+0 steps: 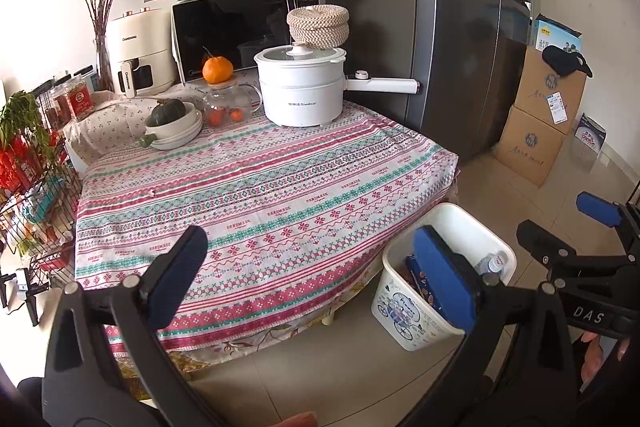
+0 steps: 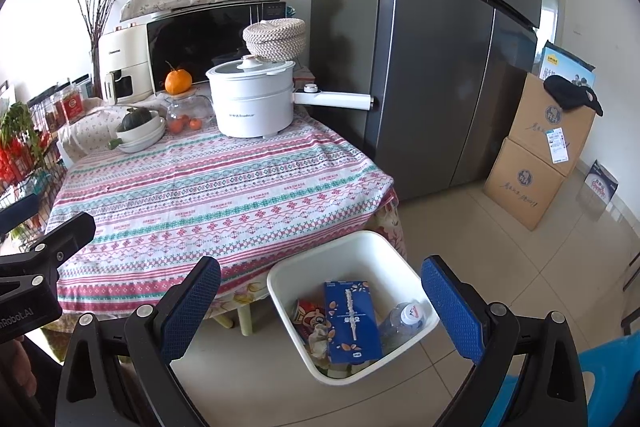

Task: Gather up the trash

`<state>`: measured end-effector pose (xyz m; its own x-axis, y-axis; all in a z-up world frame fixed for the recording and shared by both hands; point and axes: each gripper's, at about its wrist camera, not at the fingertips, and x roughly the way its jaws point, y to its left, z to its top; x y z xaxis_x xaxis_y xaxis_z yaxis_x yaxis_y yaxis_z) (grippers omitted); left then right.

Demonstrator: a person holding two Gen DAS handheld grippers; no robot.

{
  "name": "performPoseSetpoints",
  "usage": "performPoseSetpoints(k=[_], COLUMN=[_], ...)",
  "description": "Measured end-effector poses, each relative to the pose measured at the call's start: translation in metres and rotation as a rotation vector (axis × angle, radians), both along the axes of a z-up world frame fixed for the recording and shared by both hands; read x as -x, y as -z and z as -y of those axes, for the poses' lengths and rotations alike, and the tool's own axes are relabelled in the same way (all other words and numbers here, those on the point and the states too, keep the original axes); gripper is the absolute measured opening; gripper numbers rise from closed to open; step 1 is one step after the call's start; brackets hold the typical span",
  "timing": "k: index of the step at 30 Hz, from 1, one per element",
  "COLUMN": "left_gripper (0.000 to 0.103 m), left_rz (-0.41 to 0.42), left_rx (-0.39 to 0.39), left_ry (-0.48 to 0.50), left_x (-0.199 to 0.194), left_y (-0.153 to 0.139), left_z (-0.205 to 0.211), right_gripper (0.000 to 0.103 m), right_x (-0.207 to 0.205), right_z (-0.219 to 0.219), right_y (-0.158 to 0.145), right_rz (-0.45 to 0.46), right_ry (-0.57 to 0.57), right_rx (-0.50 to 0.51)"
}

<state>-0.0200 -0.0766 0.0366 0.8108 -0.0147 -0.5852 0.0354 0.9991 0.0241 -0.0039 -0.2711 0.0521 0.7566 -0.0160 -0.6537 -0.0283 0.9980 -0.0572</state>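
1. Left gripper [image 1: 312, 279]: fingers spread wide, holding nothing, above the table's patterned cloth [image 1: 260, 195].
2. Right gripper [image 2: 332, 311]: fingers spread, empty, over the white bin [image 2: 400, 259].
3. Bin stands on the floor beside the table, containing a blue carton [image 2: 351, 319], plastic bottle [image 2: 402, 321] and red can [image 2: 310, 315].

The left claw [image 1: 310, 273] hangs spread wide and empty above the tablecloth [image 1: 256, 195], beside the white bin [image 1: 448, 239].
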Motion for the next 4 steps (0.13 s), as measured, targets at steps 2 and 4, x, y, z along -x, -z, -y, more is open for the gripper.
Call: performPoseSetpoints(k=[2,4], left_gripper=[0.102,0.102], left_rz=[-0.005,-0.013], left_rx=[0.001,0.006], left_ry=[0.003,0.002], left_x=[-0.0003,-0.0015], left_y=[0.0008,0.0012], left_z=[-0.0004,-0.0022], right_gripper=[0.101,0.101], right_x=[-0.0001,-0.0005], right_z=[0.0004,0.0006], right_y=[0.0000,-0.0001], right_rz=[0.000,-0.002], right_ry=[0.000,-0.001], right_rx=[0.000,-0.001])
